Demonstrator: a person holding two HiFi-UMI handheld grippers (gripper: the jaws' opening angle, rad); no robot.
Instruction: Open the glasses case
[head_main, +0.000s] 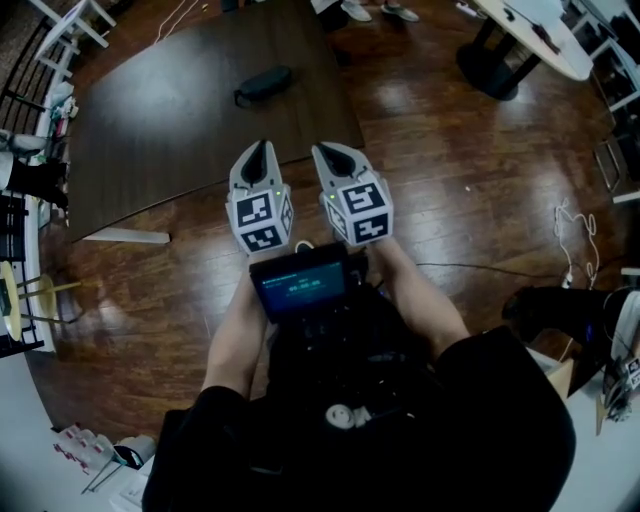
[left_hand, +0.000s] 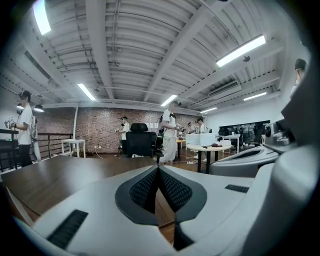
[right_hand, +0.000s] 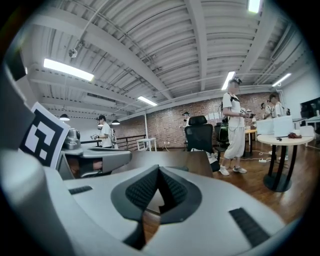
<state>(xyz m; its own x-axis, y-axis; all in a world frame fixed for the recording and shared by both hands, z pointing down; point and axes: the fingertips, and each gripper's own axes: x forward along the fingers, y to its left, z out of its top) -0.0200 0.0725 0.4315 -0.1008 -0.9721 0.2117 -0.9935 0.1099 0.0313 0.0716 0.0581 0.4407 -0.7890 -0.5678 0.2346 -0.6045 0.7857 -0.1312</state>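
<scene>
A dark, oblong glasses case (head_main: 263, 84) lies shut on the far part of the dark wooden table (head_main: 150, 120). Both grippers hover side by side over the table's near edge and point toward the case, well short of it. The left gripper (head_main: 259, 148) has its jaws together with nothing between them, and its own view shows the black pads (left_hand: 147, 190) meeting at the tip of the left gripper (left_hand: 158, 169). The right gripper (head_main: 326, 151) is also shut and empty, as seen along the right gripper (right_hand: 159, 169) itself. The case is hidden behind the jaws in both gripper views.
A round white table (head_main: 535, 30) on a dark base stands at the back right on the wooden floor. White chairs (head_main: 70, 30) stand at the back left. A cable (head_main: 565, 245) lies on the floor to the right. Several people and a black office chair (left_hand: 140, 142) stand beyond the table.
</scene>
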